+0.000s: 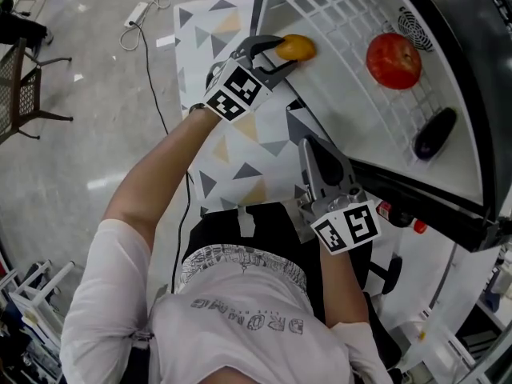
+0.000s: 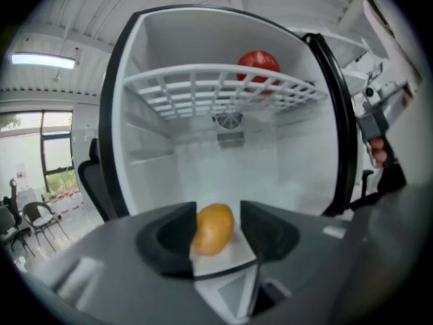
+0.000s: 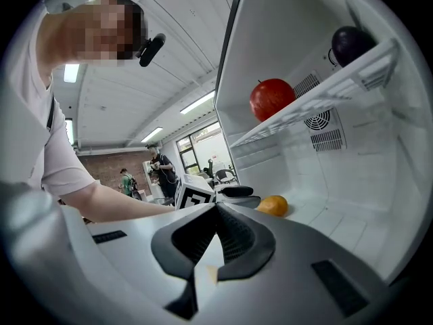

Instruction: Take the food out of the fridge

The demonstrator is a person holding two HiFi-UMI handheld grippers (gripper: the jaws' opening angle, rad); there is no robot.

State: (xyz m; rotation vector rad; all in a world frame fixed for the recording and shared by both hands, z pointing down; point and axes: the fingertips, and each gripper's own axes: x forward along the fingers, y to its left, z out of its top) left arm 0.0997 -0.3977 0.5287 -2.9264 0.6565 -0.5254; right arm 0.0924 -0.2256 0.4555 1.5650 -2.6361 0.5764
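Fridge floor [image 2: 287,185]: orange [image 2: 213,229] between left gripper's [image 2: 218,215] fingers [image 2: 270,231]

Triangle-patterned tabletop [image 1: 234,157], black mesh chair [image 1: 22,93]

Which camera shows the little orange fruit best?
The left gripper view: the orange fruit sits big and close between the left gripper's open jaws. The head view shows it partly behind that gripper; the right gripper view shows it small, farther off.
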